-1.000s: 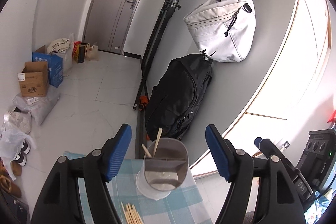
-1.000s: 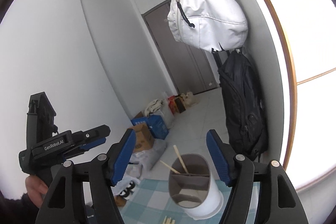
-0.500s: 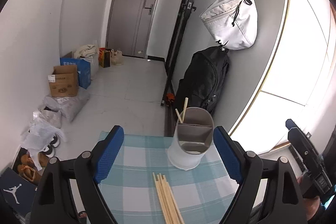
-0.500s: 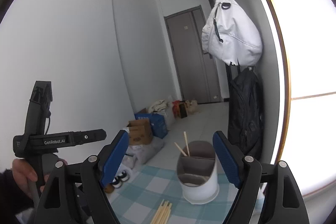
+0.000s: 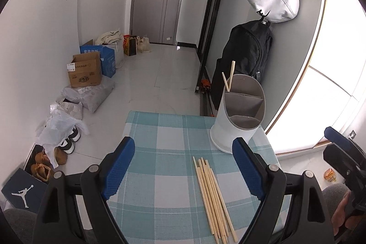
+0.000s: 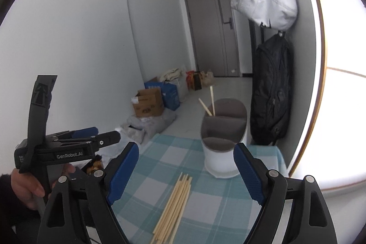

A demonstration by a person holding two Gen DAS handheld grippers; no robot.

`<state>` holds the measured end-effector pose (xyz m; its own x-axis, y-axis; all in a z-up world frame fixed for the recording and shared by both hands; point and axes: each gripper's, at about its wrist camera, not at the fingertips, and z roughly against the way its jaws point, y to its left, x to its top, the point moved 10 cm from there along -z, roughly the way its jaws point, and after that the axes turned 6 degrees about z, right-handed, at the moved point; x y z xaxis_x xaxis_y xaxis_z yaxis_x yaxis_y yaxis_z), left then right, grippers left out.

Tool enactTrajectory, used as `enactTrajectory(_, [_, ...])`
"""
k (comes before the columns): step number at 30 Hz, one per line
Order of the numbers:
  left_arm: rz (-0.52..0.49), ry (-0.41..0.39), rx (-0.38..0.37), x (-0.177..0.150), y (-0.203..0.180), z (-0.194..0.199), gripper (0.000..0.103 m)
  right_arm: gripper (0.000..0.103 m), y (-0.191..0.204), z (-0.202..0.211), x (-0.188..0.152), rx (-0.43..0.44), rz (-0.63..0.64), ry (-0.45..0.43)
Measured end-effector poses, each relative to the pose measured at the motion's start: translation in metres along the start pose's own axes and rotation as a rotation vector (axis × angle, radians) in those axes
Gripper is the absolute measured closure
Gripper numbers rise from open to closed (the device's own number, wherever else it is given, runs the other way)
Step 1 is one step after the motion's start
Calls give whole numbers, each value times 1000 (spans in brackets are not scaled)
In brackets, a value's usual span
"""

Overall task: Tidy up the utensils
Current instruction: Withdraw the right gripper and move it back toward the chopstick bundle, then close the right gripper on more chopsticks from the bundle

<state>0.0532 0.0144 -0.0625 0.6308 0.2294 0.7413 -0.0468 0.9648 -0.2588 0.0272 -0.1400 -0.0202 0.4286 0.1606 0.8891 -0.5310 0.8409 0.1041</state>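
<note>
**Both claws spread wide over the chopsticks, nothing gripped**

The left gripper (image 5: 183, 172) is hanging above the checked tablecloth (image 5: 164, 136) w/ its blue pads (image 5: 117, 166) standing far apart, fully released. Nothing is sitting between them except bare cloth and the upper ends of the loose chopsticks (image 5: 212, 196), which are lying flat in a tight bundle on the cloth, nearer the right-hand pad. No pad is touching a stick.

The right gripper (image 6: 186, 173) is doing the same: pads (image 6: 123, 172) splayed wide, released, holding nothing. The chopsticks (image 6: 175, 202) are running diagonally across the cloth below the gap between its fingers, apart from both pads (seen from this side they are fanning slightly toward the far end).

The utensil holder (image 5: 240, 113), a white tub w/ grey divided inside, is standing upright near the far right corner of the table, just beyond the bundle's tips. Two chopsticks (image 5: 230, 79) are already leaning in its rear compartment; the front compartment is looking empty.

In the right wrist view the other gripper is showing at the left edge, a hand (image 6: 25, 186) wrapping its handle. Bags are hanging on the wall behind the holder, boxes sitting on the floor.
</note>
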Motion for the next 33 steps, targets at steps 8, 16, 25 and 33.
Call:
enactTrajectory(8, [60, 57, -27, -9, 17, -27, 19, 26, 18, -55, -26, 87, -16, 193])
enactTrajectory(16, [142, 76, -6, -13, 43, -53, 19, 43, 12, -126, -67, 105, -144, 413])
enactTrajectory(25, [228, 219, -19, -33, 70, -86, 19, 72, 11, -198, -114, 55, -97, 579])
enactTrajectory(33, [284, 265, -28, -32, 79, -98, 19, 76, 8, -237, -133, 31, -38, 671])
